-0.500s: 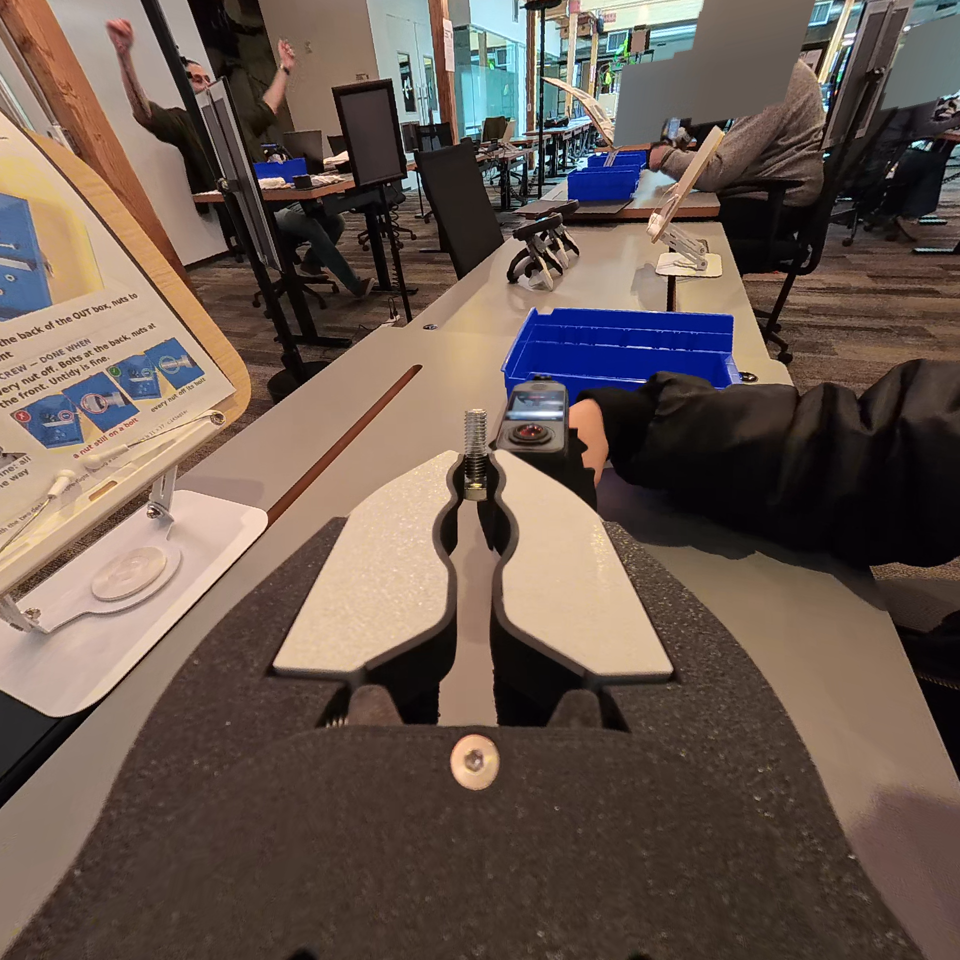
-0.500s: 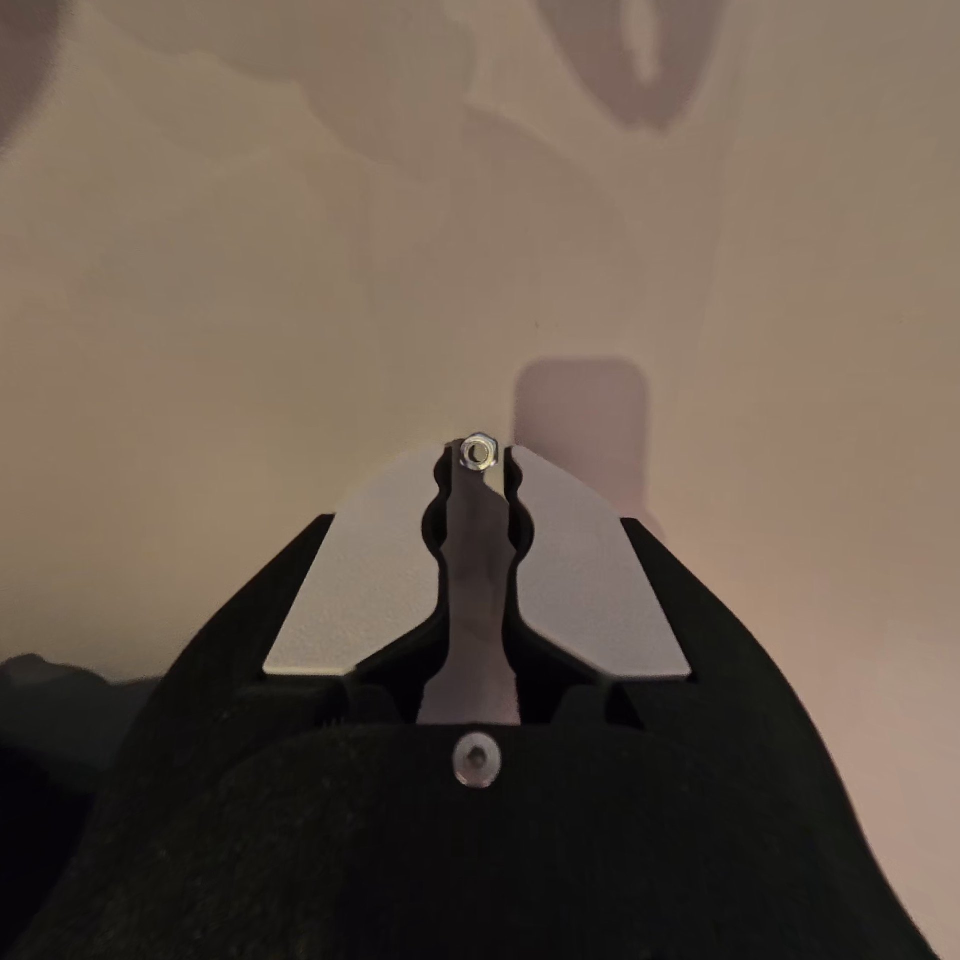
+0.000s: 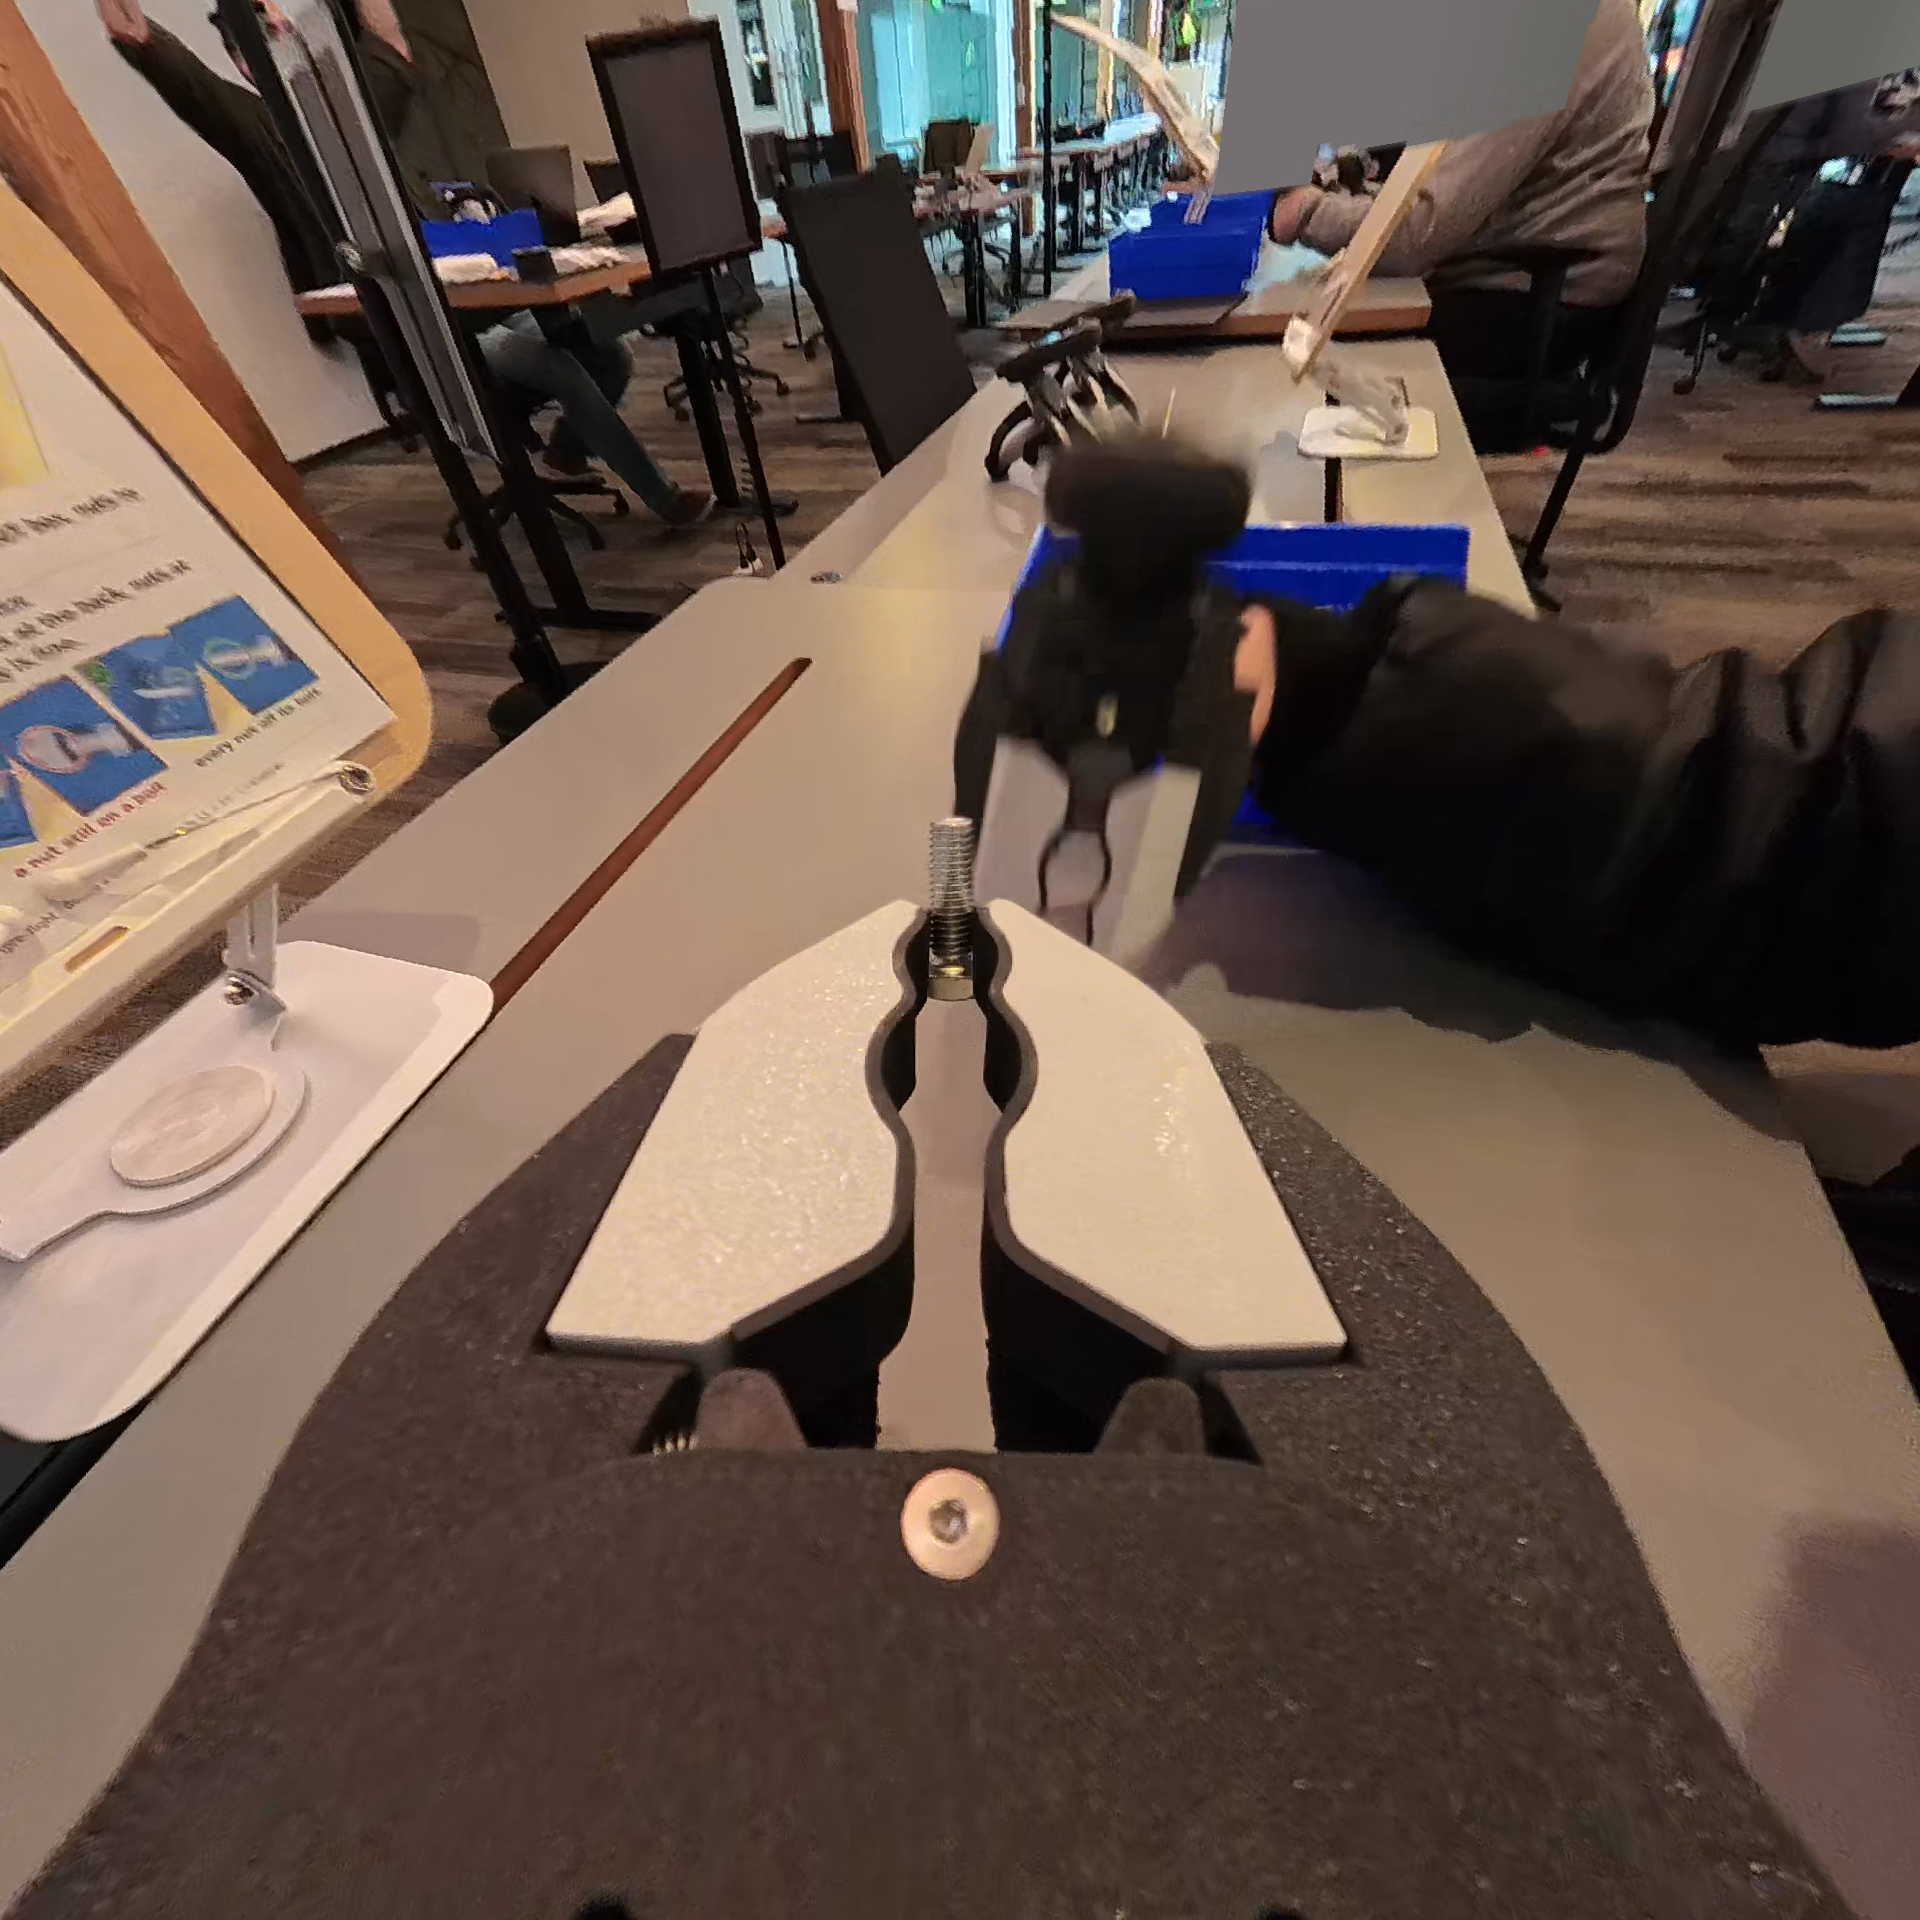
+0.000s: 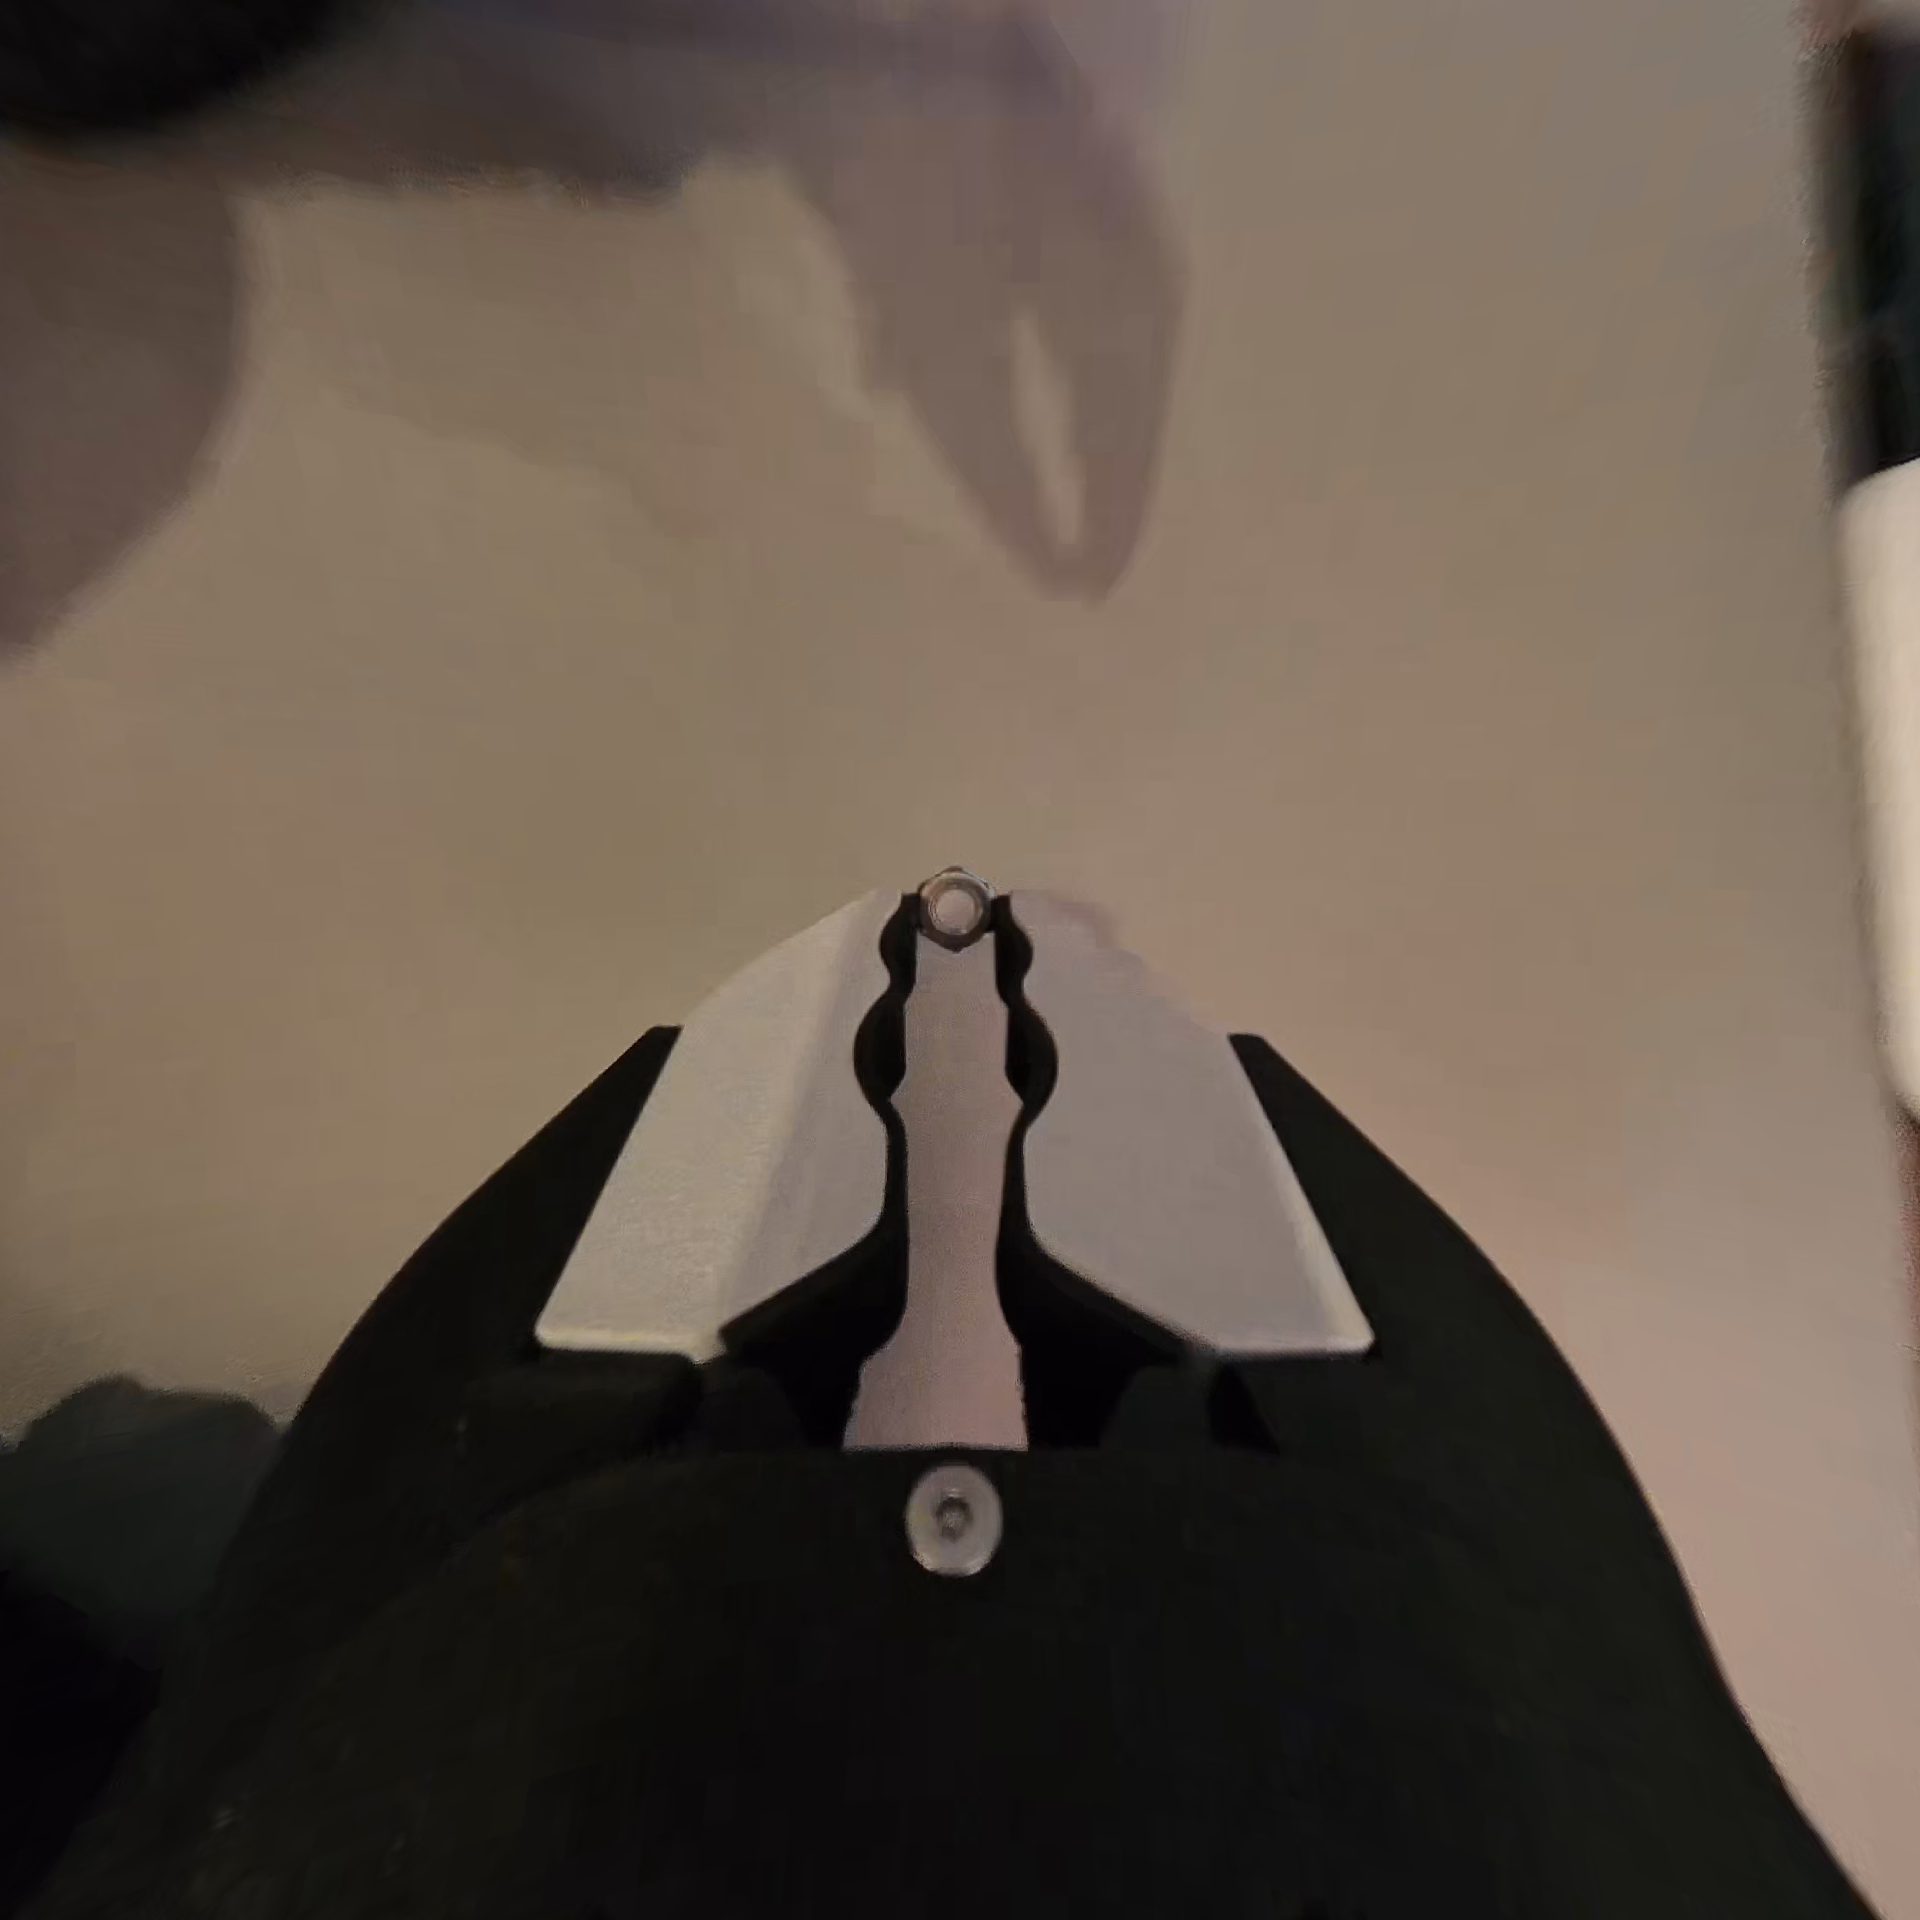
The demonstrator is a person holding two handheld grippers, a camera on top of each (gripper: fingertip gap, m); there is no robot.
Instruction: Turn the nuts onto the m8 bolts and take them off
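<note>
Left wrist view shows a long grey table point(image 3: 644, 790) running up the frame, a blue bin point(image 3: 1351, 561) at upper right, and an instruction sheet on a stand point(image 3: 156, 727) at the left edge. In the middle, the left gripper point(image 3: 951, 935) is nearly closed on a silver bolt point(image 3: 951, 862): its tips press the lower shank with the head tucked between them, and the threaded end stands upright and bare above. The right gripper point(image 3: 1081, 873), blurred, hangs just to the right of that bolt.

Right wrist view, looking down at the table, has the right gripper point(image 4: 954, 914) narrowed onto a small silver nut point(image 4: 954, 912) at the very fingertips, hole facing the camera.

Both pieces look like hard, smooth steel: stiff, not fragile, light, and likely slippery. The nut is best pinched across two opposite flats. Held so near the tips it could twist or pop out, so it should probably meet the thread squarely.
</note>
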